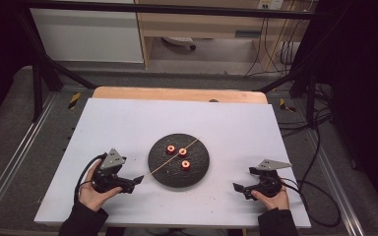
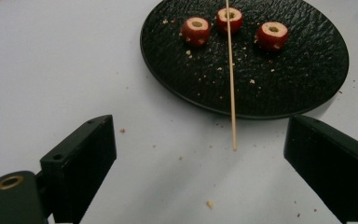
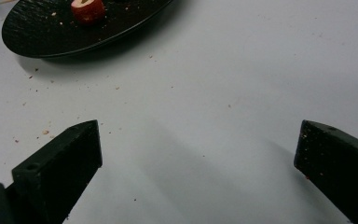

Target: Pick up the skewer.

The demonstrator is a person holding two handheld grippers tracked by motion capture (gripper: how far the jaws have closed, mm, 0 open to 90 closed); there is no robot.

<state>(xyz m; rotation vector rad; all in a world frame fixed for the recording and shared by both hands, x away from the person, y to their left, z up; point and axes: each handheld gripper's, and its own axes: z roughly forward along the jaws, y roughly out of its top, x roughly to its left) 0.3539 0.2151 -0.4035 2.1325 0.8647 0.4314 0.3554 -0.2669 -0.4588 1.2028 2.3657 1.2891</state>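
Black and rough-textured, the round stone-like plate sat at the middle of the white table, between my two hands. Across it lay a thin wooden skewer, its long axis running from the plate's far side out over the near-left rim, so that its free end rested on the table just ahead of my left gripper. Seen from that gripper, the stick pointed almost straight at me, its tip a little right of centre between my jaws, which stood wide apart and held nothing. My right gripper rested well off to the plate's other side, jaws likewise spread and empty. I judged the left hand much the nearer to the skewer's end. Three small red cored fruit pieces stood on the plate, pale-fleshed around their holes, one touching the skewer, the others either side. Crumbs speckled plate and table.
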